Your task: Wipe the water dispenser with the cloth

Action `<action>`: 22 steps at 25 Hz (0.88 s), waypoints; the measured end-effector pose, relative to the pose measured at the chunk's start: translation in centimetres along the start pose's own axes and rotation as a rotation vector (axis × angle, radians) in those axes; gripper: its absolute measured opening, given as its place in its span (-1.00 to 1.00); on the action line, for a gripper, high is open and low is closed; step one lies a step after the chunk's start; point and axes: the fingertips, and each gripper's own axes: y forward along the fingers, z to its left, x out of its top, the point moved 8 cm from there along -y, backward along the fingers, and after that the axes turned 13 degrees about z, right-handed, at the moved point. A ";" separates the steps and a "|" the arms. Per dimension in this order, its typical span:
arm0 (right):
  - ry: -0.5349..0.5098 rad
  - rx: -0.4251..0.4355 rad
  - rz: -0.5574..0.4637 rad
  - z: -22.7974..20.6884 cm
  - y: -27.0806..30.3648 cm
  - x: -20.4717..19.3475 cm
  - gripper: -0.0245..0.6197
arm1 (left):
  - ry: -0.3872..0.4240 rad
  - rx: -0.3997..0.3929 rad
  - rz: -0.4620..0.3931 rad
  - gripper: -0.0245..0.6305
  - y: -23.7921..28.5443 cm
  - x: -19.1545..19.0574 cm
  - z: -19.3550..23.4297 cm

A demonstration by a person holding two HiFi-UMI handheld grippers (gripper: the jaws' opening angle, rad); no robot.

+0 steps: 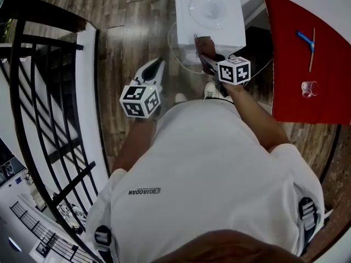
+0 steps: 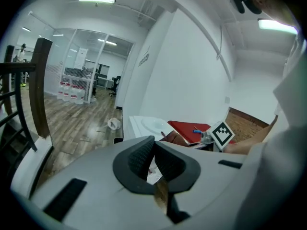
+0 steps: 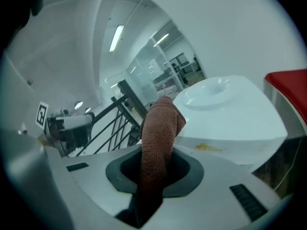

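The white water dispenser (image 1: 211,15) stands on the wooden floor straight ahead, its round top recess empty. My right gripper (image 1: 204,55) is shut on a brown cloth (image 1: 206,44) and holds it against the dispenser's near front edge. In the right gripper view the cloth (image 3: 160,128) sticks up from between the jaws of that gripper (image 3: 156,162), beside the dispenser (image 3: 230,114), which has a small yellowish mark (image 3: 208,147) on its front. My left gripper (image 1: 158,63) hangs shut and holding nothing, to the left of the dispenser, over the floor. The left gripper view shows this gripper (image 2: 153,147) and the dispenser (image 2: 146,126) beyond it.
A black stair railing (image 1: 33,92) with a white ledge runs along the left. A red table (image 1: 299,64) at the right carries a blue item (image 1: 305,39), a thin stick and a small glass (image 1: 309,88). A white cable (image 1: 173,48) loops beside the dispenser.
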 end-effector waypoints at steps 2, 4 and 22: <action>-0.129 -0.005 0.095 2.0 2.5 -0.2 -0.76 | 0.005 0.008 -0.008 -0.94 -1.3 -0.7 0.5; -0.221 -0.015 0.184 3.1 4.9 -0.3 -0.76 | 0.011 0.017 -0.020 -0.93 -2.5 -1.2 0.9; -0.272 -0.234 0.425 -0.2 10.9 -0.6 -0.76 | 0.020 0.000 -0.025 -0.94 -5.6 -4.9 2.8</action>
